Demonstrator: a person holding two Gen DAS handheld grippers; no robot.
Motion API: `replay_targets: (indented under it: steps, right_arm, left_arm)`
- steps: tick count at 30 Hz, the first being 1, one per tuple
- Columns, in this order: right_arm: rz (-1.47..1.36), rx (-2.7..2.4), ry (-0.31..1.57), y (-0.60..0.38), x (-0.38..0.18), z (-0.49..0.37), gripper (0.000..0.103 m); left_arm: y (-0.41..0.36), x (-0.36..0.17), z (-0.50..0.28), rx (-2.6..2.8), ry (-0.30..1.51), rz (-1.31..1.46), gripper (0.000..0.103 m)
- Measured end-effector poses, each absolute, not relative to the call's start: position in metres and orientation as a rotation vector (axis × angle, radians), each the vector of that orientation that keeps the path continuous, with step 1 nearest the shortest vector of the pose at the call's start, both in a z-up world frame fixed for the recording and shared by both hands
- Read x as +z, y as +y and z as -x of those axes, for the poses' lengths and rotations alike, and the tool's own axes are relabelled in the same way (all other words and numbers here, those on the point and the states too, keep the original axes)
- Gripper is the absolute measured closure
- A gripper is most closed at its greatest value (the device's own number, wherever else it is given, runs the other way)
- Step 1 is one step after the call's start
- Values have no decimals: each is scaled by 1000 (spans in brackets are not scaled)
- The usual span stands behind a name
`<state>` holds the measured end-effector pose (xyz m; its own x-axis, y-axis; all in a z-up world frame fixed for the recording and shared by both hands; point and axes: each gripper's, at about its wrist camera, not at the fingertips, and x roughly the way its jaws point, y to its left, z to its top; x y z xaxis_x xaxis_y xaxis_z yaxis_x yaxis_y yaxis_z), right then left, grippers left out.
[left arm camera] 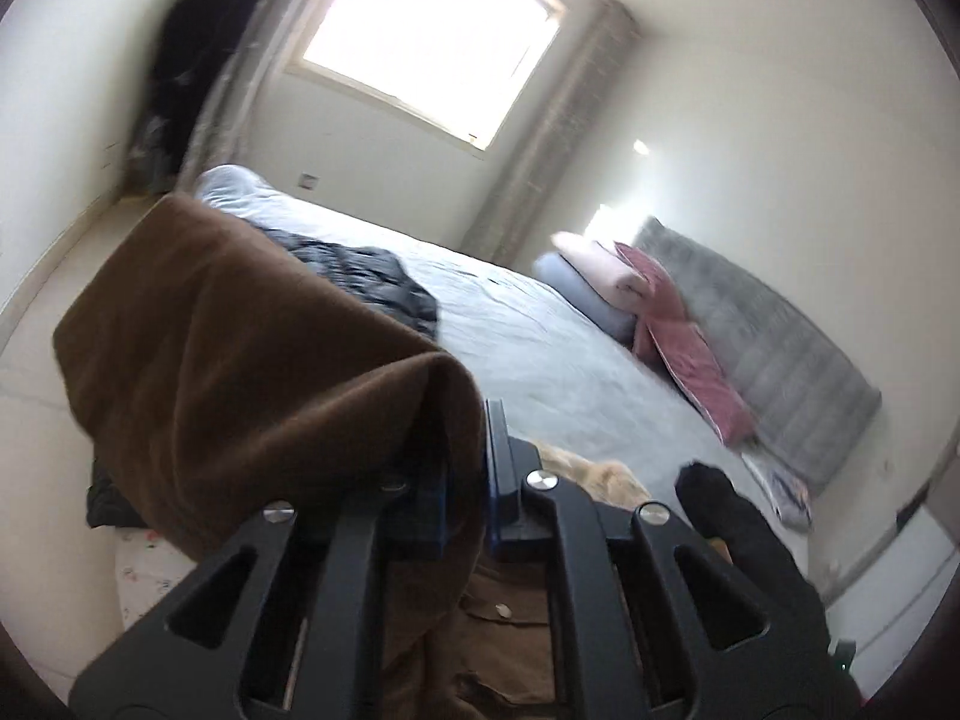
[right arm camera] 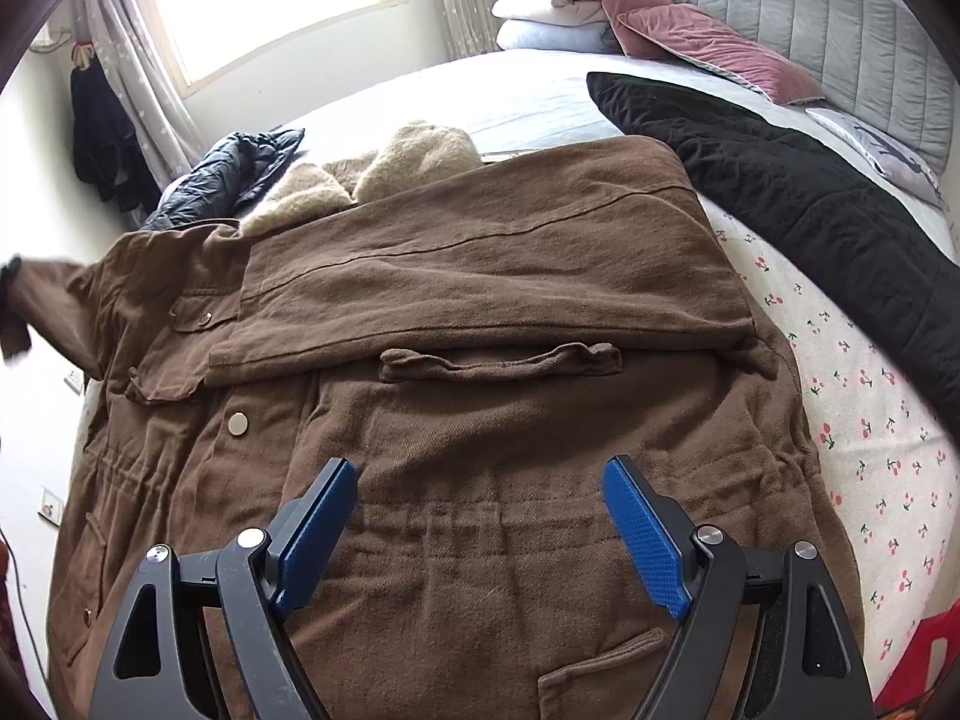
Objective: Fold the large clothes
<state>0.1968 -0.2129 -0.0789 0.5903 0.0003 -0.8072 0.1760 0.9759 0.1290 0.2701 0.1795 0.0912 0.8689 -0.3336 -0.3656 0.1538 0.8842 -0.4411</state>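
Coat [right arm camera: 456, 420] first, since everything else sits around it: big brown one, spread flat on the bed [right arm camera: 528, 96] right under the right gripper [right arm camera: 480, 516], whose jaws hang wide open above the waist area with nothing between them. One sleeve is already folded across the chest. The other sleeve [left arm camera: 240, 348] is off the coat's window side, pinched in the left gripper [left arm camera: 474, 450], jaws clamped tight on the cuff and lifted clear of the bed.

My take on doing this step well: carry that sleeve straight over the body so it lands flat on top of the first one, keep the cloth taut so it doesn't bunch, and let go only once it lies down.

Room-wise, the coat's window side hangs over the mattress edge, so don't drag the body that way. On the headboard side there's a black blanket [right arm camera: 780, 180] close by. Past the fuzzy collar [right arm camera: 384, 168] sits a dark puffer jacket [right arm camera: 240, 168], then open sheet, then pillows [right arm camera: 660, 24].
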Motion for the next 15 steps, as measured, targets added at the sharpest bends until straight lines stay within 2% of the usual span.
replay_targets:
  steps: [5, 10, 11, 13, 14, 15]
  right_arm:
    - [-204, -108, 933, -216, -78, -196, 18]
    - [-205, -110, 934, -218, -78, -196, 18]
    - [-207, -109, 935, -218, -78, -197, 18]
    - [-210, -108, 936, -219, -78, -197, 18]
    - [-211, -108, 936, -219, -78, -197, 18]
    - [-212, -107, 936, -220, -78, -197, 18]
  left_arm:
    - [71, 90, -273, -521, 580, 192, 93]
    - [-16, 31, -275, -717, 841, 22, 87]
    - [-27, 15, -273, -734, 900, 5, 85]
    - [-41, -5, -266, -762, 983, -13, 70]
    - [-45, -10, -263, -769, 1002, -21, 66]
    - [-48, -10, -255, -773, 1002, -26, 57]
